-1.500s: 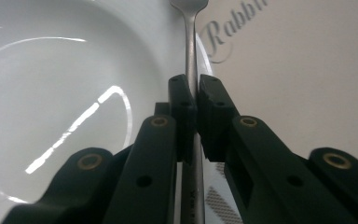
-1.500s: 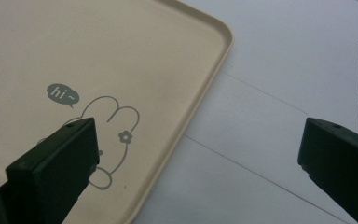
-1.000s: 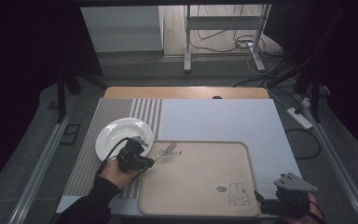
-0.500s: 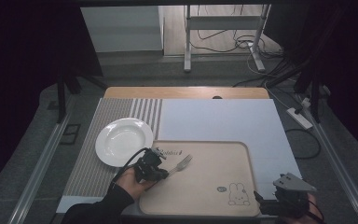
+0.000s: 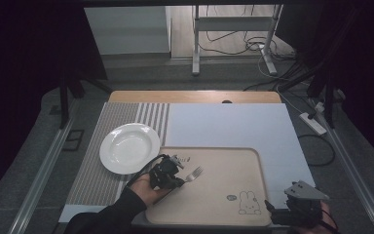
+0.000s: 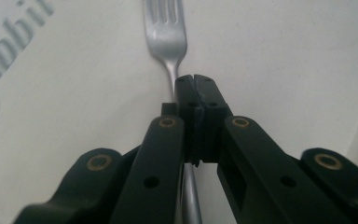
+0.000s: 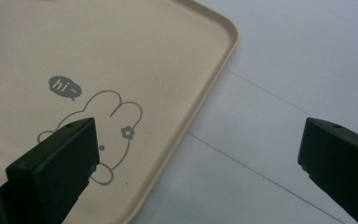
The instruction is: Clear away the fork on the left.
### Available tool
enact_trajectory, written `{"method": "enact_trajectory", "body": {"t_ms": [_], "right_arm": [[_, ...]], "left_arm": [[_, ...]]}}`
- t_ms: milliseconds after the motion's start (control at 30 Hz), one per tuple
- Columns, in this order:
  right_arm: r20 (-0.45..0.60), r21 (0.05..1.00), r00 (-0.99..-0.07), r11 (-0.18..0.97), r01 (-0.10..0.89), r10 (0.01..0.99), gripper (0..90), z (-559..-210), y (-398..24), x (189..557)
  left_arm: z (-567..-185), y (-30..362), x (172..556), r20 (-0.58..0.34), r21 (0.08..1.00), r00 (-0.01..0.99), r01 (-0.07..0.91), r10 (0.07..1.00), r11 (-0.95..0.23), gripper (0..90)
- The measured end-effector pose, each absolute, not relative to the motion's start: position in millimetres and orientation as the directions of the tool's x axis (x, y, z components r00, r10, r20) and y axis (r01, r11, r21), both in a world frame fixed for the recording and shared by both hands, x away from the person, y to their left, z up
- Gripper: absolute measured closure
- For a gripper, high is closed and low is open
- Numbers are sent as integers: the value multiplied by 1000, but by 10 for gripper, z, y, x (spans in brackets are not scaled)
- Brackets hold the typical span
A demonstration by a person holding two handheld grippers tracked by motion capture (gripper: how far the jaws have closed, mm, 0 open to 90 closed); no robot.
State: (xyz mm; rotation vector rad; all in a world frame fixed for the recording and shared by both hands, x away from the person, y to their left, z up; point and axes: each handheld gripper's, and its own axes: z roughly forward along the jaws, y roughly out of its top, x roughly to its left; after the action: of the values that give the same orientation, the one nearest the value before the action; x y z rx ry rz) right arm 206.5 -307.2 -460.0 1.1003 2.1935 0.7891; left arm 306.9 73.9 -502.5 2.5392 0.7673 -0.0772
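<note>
The left gripper (image 5: 177,176), held in the person's left hand (image 5: 148,187), sits low over the left part of a beige tray (image 5: 233,161), its jaws closed together on the handle of a metal fork (image 5: 194,173). In the left gripper view the same gripper (image 6: 196,80) has its two black tips pressed against each other around the thin neck of the fork (image 6: 167,28); the tines and bowl of the fork project straight ahead beyond the tips, and the handle runs back under the jaws toward the bottom edge. The fork lies over the tray surface; contact between its tines and the tray cannot be determined. A white plate (image 5: 129,147) rests on a grey striped placemat (image 5: 97,180), just beside the tray's left rim and apart from the fork. The right gripper (image 5: 272,209) lies near the tray's right front corner; in its own view it (image 7: 196,149) has its jaws wide apart, holding nothing, one over the rabbit drawing (image 7: 109,123) printed on the tray (image 7: 121,56), the other over the pale table cover (image 7: 279,70).
</note>
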Motion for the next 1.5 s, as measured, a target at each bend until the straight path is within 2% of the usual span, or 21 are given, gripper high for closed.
{"method": "enact_trajectory", "body": {"t_ms": [200, 767, 1033, 1133, 1267, 1367, 1500], "right_arm": [[-216, 705, -513, 496, 506, 831, 0, -4603, -3067, 2065], [-217, 706, -514, 497, 504, 830, 0, -4601, -3067, 2060], [-217, 707, -514, 497, 504, 830, 0, -4601, -3067, 2061], [-217, 707, -514, 497, 504, 830, 0, -4601, -3067, 2060], [-217, 707, -514, 497, 503, 830, 0, -4600, -3068, 2060], [-217, 708, -512, 495, 504, 831, 0, -4600, -3069, 2060], [-217, 708, -512, 495, 504, 831, 0, -4600, -3069, 2060]], "left_arm": [[-5091, 704, 3117, -221, 429, 846, 531, 485, -731, 889], [-5070, 1112, 3301, -123, 398, 768, 618, 628, -678, 888], [-5067, 1276, 3348, -112, 390, 735, 652, 669, -650, 888], [-5076, 1300, 3361, -135, 399, 737, 653, 662, -645, 883], [-5008, 1318, 3341, -157, 454, 741, 641, 653, -618, 794], [-4955, 1352, 3324, -164, 510, 752, 619, 639, -598, 672], [-4962, 1418, 3317, -156, 530, 745, 617, 648, -582, 530]]}}
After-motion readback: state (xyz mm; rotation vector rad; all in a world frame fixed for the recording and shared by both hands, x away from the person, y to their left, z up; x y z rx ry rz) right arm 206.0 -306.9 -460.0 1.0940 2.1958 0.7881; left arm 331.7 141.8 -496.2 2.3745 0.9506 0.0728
